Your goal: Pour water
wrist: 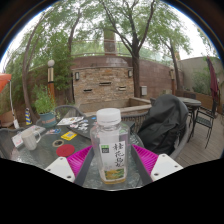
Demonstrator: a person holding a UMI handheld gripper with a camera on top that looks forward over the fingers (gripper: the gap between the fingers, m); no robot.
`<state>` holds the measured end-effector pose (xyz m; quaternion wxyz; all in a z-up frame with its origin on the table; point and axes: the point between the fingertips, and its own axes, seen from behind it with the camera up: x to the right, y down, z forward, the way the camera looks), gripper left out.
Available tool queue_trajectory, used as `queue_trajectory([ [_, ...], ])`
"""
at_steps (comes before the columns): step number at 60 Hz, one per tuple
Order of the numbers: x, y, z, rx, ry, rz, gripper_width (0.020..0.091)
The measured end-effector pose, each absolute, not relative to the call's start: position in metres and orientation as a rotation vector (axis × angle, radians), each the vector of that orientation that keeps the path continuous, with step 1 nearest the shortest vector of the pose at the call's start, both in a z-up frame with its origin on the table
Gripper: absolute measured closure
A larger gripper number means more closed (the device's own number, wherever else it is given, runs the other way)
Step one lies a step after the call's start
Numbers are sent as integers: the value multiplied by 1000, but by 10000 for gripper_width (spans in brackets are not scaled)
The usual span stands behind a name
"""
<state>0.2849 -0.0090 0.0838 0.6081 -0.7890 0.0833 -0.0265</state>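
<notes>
While the gripper [112, 163] points out across a glass-topped table [40, 150], a clear plastic bottle [110, 146] stands upright between its two fingers. The bottle has a white cap and a pale label with green characters. The pink pads [80, 156] sit close against the bottle on either side, and the fingers appear to be pressing on it, though the contact itself is hard to confirm.

Beyond the fingers, on the table, lie several small items: a yellow object [69, 135], a red round thing [65, 150] and a white cup-like object [32, 136]; their exact nature cannot be told. A dark jacket [163, 125] is draped over a chair just past the table. Farther off stand a stone outdoor fireplace [103, 82], a brick wall [158, 78] and leafy trees [120, 20] under a bright sky.
</notes>
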Motion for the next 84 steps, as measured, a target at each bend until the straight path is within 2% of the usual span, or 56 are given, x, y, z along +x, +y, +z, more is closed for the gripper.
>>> queue_trajectory([
  [7, 290, 10, 85, -1768, 178, -67, 310],
  [8, 291, 11, 84, -1769, 174, -69, 345],
  [10, 290, 14, 81, -1771, 164, -70, 466],
  [16, 295, 19, 81, -1732, 184, -158, 468],
  [24, 293, 19, 80, -1715, 198, -223, 515],
  [30, 286, 21, 80, -1770, 219, -249, 586],
  [31, 284, 23, 76, -1782, 217, -245, 615],
  [33, 278, 23, 77, -1813, 223, -239, 614],
  [34, 275, 22, 79, -1825, 223, -237, 645],
  [40, 244, 24, 105, -1841, 133, -332, 644],
  [51, 160, 41, 182, -1847, -107, -607, 646],
  [56, 110, 58, 190, -1866, -337, -816, 646],
  [65, 46, 98, 164, -1795, -847, -1211, 646],
  [73, 9, 123, 149, -1579, -1359, -1496, 649],
  [84, -17, 144, 164, -1227, -1768, -1794, 647],
])
